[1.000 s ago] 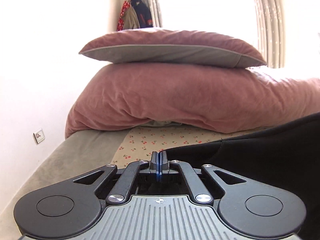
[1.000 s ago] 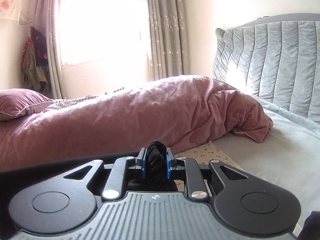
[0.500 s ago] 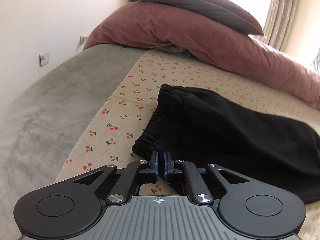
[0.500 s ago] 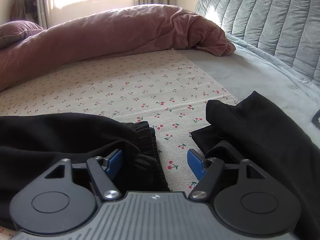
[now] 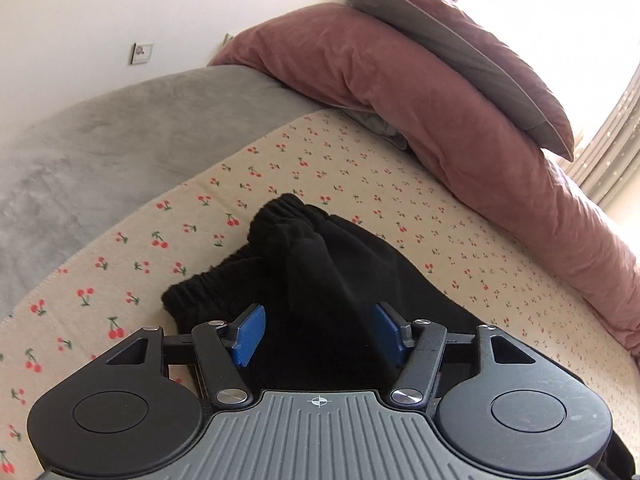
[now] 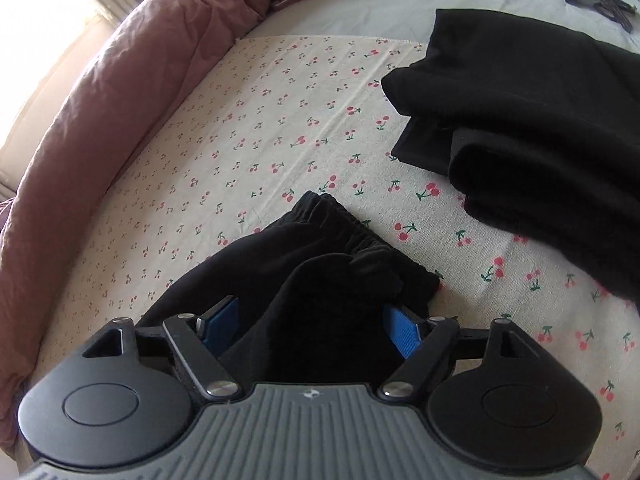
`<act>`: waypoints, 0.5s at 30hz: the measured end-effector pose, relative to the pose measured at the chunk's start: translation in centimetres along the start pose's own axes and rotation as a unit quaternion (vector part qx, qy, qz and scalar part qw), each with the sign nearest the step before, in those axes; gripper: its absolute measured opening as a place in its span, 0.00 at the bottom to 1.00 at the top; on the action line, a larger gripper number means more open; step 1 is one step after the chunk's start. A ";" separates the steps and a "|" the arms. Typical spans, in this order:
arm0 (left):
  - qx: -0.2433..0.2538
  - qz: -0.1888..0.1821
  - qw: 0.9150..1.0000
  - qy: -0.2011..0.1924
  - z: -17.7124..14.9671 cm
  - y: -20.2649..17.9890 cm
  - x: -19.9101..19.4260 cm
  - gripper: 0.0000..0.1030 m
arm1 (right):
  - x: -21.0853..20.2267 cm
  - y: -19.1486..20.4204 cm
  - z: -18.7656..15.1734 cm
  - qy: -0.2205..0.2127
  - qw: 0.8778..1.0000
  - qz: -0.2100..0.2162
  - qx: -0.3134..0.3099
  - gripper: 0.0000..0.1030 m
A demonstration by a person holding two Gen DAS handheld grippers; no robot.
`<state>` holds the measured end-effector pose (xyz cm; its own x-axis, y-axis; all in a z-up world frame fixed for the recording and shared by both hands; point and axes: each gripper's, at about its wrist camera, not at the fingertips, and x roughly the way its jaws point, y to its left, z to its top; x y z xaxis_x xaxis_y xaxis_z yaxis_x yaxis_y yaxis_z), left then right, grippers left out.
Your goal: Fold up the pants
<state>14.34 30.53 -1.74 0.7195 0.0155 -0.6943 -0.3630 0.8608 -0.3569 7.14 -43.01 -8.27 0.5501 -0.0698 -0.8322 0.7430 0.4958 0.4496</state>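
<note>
Black pants lie on the cherry-print sheet, their gathered elastic end bunched toward the wall side. My left gripper is open, its blue pads either side of the cloth just above it. In the right wrist view the same black pants lie bunched with an elastic edge at the far end. My right gripper is open, its blue pads standing apart on either side of the cloth.
A pink duvet with a pillow on top runs along the far side; it also shows in the right wrist view. Another folded black garment lies to the right. A dark metal object lies on the grey bedsheet.
Both grippers were shut and raised a second ago, the right on black cloth. They have tipped down to the bed and opened, letting the pants go; the left opened last.
</note>
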 end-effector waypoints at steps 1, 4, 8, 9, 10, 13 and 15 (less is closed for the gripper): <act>-0.008 0.009 1.000 0.001 0.0 -0.4 0.6 0.58 | 0.5 0.2 0.0 -0.002 1.000 -0.008 0.002 0.64; -0.012 0.040 0.999 -0.004 0.1 -1.3 2.2 0.54 | 1.3 0.1 -0.1 -0.019 1.000 -0.016 0.008 0.53; -0.056 0.050 0.997 -0.008 0.2 -0.5 2.8 0.06 | 0.6 -0.7 -0.3 -0.032 0.999 0.011 0.029 0.49; -0.066 0.048 0.997 -0.011 0.2 -0.2 2.6 0.05 | 0.0 -1.0 -0.5 -0.038 0.998 0.020 0.039 0.46; -0.077 0.047 0.996 -0.015 0.2 0.1 2.5 0.05 | -0.4 -1.3 -0.6 -0.040 0.998 0.027 0.050 0.43; -0.104 0.062 0.992 -0.018 -0.1 0.2 2.3 0.04 | -0.8 -2.2 -1.3 -0.035 0.993 0.019 0.113 0.42; -0.113 0.073 0.991 -0.022 -0.3 -0.3 2.1 0.04 | 0.1 -1.6 -2.2 -0.025 0.991 0.003 0.129 0.45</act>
<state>15.81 30.14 -3.29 0.6736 0.1575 -0.7222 -0.5839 0.7125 -0.3892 5.13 -41.88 -9.82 0.5681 -0.1136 -0.8151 0.8090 0.2588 0.5278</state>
